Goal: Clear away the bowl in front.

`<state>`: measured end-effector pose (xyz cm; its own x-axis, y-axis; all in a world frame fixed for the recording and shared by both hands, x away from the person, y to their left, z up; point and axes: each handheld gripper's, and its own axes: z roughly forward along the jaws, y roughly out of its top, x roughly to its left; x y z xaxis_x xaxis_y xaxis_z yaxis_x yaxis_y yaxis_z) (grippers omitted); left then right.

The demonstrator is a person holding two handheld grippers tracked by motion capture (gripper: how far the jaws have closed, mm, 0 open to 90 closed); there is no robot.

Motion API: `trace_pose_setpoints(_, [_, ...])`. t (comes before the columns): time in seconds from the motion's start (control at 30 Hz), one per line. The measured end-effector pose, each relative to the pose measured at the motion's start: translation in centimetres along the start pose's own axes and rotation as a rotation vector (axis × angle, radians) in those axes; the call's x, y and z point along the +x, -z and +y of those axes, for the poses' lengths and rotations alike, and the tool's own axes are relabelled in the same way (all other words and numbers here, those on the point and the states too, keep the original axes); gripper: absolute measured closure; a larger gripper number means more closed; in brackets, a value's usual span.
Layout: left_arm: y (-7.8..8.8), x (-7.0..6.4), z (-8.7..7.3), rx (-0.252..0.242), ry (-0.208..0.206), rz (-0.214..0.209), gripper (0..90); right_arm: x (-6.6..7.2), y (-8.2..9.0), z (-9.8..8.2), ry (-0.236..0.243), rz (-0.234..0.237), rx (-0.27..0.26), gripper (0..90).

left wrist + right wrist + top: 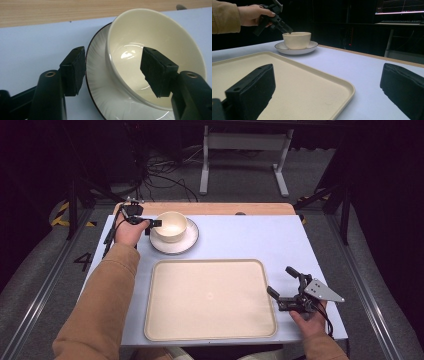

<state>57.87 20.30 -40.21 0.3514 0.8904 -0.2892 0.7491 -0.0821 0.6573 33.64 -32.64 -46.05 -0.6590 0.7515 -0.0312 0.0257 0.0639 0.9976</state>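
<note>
Far-left corner of the table: the cream bowl [172, 225] stands on a dark-rimmed saucer [183, 245], just beyond the far-left corner of the tray [210, 335].
Left gripper [115, 72]: jaws straddle the bowl's near wall, one pad outside over the saucer, the other inside the bowl; neither pad presses yet, so it holds nothing.
Right gripper [284, 285]: spread wide and holding nothing, resting near the right edge of the tray, well apart from the bowl.
Bowl's handling: it looks like glazed ceramic, so probably stiff, rather heavy for a one-sided pinch, smooth and slippery, and liable to chip if knocked or dropped.
Where to grip: the rim wall, pads set deep, one inside and one outside; a shallow bite on the glaze could slide off.
Saucer: loose under the bowl; it may shift or rattle if the bowl is dragged rather than lifted straight.
Tray: bare and cream-coloured, with a low raised lip that the bowl must clear if carried there.
Obstacles: none between bowl and tray; the table's far wooden edge [75, 11] lies just behind the saucer.
</note>
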Motion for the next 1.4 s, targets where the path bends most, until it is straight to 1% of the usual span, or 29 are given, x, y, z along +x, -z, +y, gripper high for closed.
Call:
trace_pose_setpoints(0.07, [-0.3, 0.0, 0.0, 0.013, 0.013, -0.005, 41.3, 0.0, 0.0, 0.0, 0.001, -0.002, 0.0, 0.6])
trace_pose_setpoints(0.13, [-0.5, 0.0, -0.1, 0.017, 0.017, -0.002, 41.8, 0.0, 0.0, 0.0, 0.001, -0.003, 0.0, 0.6])
trace_pose_setpoints(0.17, [-0.8, 0.1, -0.1, 0.028, 0.023, 0.0, 41.8, 0.0, 0.0, 0.0, 0.001, -0.003, 0.0, 0.6])
trace_pose_setpoints(0.33, [-1.4, 0.0, -0.3, 0.055, 0.029, -0.004, 42.9, 0.0, 0.0, 0.0, 0.001, -0.003, -0.001, 0.6])
trace_pose_setpoints(0.4, [-1.7, -0.1, -0.4, 0.066, 0.032, -0.01, 45.1, 0.0, 0.0, 0.0, 0.001, -0.003, -0.001, 0.6])
trace_pose_setpoints(0.43, [-1.8, -0.1, -0.4, 0.079, 0.031, -0.01, 46.4, 0.0, 0.0, 0.0, 0.001, -0.003, -0.001, 0.6])
trace_pose_setpoints(0.47, [-1.9, -0.2, -0.5, 0.081, 0.038, -0.012, 47.7, 0.0, 0.0, 0.0, 0.001, -0.003, -0.002, 0.6])
trace_pose_setpoints(0.57, [-2.0, -0.3, -0.5, 0.087, 0.036, 0.002, 51.7, 0.0, 0.0, 0.0, -0.001, -0.004, -0.003, 0.6])
trace_pose_setpoints(0.67, [-2.1, -0.3, -0.5, 0.102, 0.048, 0.006, 59.2, 0.0, 0.0, 0.0, -0.001, -0.003, -0.003, 0.6])
trace_pose_setpoints(0.7, [-2.1, -0.3, -0.5, 0.104, 0.061, 0.0, 60.1, 0.0, 0.0, 0.0, -0.001, -0.004, -0.003, 0.6])
trace_pose_setpoints(0.73, [-2.1, -0.3, -0.5, 0.103, 0.065, -0.002, 62.6, 0.0, 0.0, 0.0, 0.001, -0.003, -0.002, 0.6])
trace_pose_setpoints(0.8, [-2.3, -0.4, -0.5, 0.111, 0.067, -0.002, 62.9, 0.0, 0.0, 0.0, 0.002, -0.003, -0.002, 0.6])
trace_pose_setpoints(0.9, [-2.5, -0.5, -0.6, 0.117, 0.093, -0.009, 63.2, 0.0, 0.0, 0.0, 0.001, -0.003, -0.001, 0.6])
trace_pose_setpoints(1.0, [-2.7, -0.7, -0.6, 0.115, 0.098, 0.01, 65.4, 0.0, 0.0, 0.0, 0.001, -0.002, -0.002, 0.6])
trace_pose_setpoints(1.13, [-2.6, -0.8, -0.5, 0.117, 0.117, 0.034, 69.6, 0.0, 0.0, 0.0, 0.002, -0.002, -0.002, 0.6])
trace_pose_setpoints(1.17, [-2.6, -0.8, -0.5, 0.117, 0.117, 0.034, 70.1, 0.0, 0.0, 0.0, 0.002, -0.002, -0.002, 0.6])
trace_pose_setpoints(1.23, [-2.7, -1.1, -0.5, 0.114, 0.123, 0.055, 70.9, 0.0, 0.0, 0.0, 0.002, -0.003, -0.002, 0.6])
trace_pose_setpoints(1.27, [-2.7, -1.1, -0.5, 0.113, 0.117, 0.068, 71.7, 0.0, 0.0, 0.0, 0.002, -0.003, -0.002, 0.6])
trace_pose_setpoints(1.4, [-2.7, -1.4, -0.5, 0.112, 0.123, 0.094, 78.1, 0.0, 0.0, 0.0, -0.001, -0.003, -0.003, 0.6])
